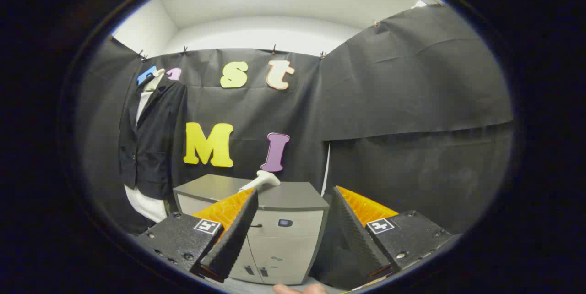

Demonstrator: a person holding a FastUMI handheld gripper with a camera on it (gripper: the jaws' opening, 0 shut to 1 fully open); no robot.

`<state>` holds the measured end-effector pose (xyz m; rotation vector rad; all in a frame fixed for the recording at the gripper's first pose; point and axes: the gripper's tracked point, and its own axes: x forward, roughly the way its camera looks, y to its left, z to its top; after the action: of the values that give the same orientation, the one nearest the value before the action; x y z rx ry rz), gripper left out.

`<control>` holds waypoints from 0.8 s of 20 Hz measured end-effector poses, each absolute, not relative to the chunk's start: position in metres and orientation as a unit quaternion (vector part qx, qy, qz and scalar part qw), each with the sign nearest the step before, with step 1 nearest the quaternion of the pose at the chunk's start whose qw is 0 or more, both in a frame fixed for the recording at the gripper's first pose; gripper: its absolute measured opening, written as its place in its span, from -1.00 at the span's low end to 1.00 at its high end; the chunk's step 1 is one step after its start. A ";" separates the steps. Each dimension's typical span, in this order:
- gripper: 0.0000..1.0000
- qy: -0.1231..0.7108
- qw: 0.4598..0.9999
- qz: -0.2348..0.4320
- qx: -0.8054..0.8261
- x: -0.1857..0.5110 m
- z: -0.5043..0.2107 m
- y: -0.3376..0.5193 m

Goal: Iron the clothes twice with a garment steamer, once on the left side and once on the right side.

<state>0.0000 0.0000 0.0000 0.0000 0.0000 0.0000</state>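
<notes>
In the gripper view, our tongs stood released, grasping nothing. Beyond them the garment steamer lay on a grey cabinet; the jacket hung far left. A careless approach could knock the steamer off.

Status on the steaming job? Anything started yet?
Done: nothing visible. The garment steamer lies on top of the grey cabinet, untouched. In hand: the hand-held gripper is open and empty, its fingers spread with the cabinet beyond them. Left: grasp the steamer, carry it to the dark jacket hanging on the booth wall beside the cabinet, then do the left pass and the right pass.
</notes>
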 end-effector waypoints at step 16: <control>1.00 0.015 1.000 -0.004 -0.011 0.015 -0.006 -0.008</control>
<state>0.0154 -0.0082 -0.0061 -0.0211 0.0304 -0.0072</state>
